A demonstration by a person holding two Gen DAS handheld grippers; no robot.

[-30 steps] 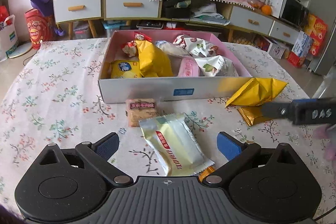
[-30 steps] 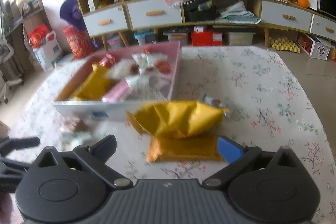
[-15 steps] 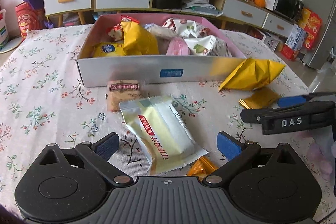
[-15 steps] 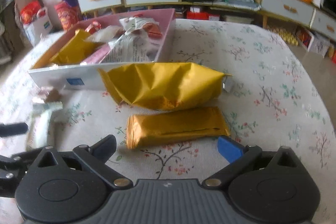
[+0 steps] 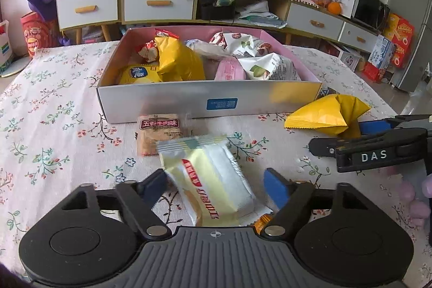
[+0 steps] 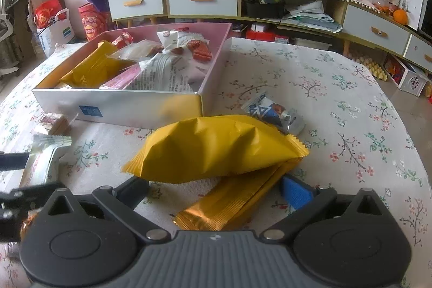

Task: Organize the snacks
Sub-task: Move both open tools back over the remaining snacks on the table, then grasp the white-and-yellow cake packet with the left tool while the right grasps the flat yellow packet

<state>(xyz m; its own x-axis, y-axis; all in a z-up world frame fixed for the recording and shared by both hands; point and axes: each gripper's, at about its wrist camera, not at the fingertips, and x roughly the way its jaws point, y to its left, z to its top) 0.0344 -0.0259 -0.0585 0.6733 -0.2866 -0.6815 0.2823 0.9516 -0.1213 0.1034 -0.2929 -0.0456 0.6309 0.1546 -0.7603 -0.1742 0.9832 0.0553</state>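
A snack-sorting session at a flower-print table: the left tongs straddle a pale yellow cake packet, their jaws having just been closing around it — the left pad touches the wrapper's edge while the blue right pad stands just clear, so the packet is bracketed, not yet pinched. To the right, the right tongs hang spread over a gold wafer bar that lies half under a puffed yellow bag; neither pad presses it. The step in hand looks like a double pick-up bound for the pink-lined box, already crowded with packets. Done well, the left squeeze should land across the packet's narrow middle, gently, since the air-filled foil may skid or pop, and the right tongs should take the bar by its long sides without snagging the bag on top. Room is uneven — the box's near wall stands just beyond a brown jerky packet that touches the cake packet's far end, and a small blue-and-white packet sits by the box's corner. Open cloth lies to the left and far right; a lift straight up before crossing the wall seems safest.
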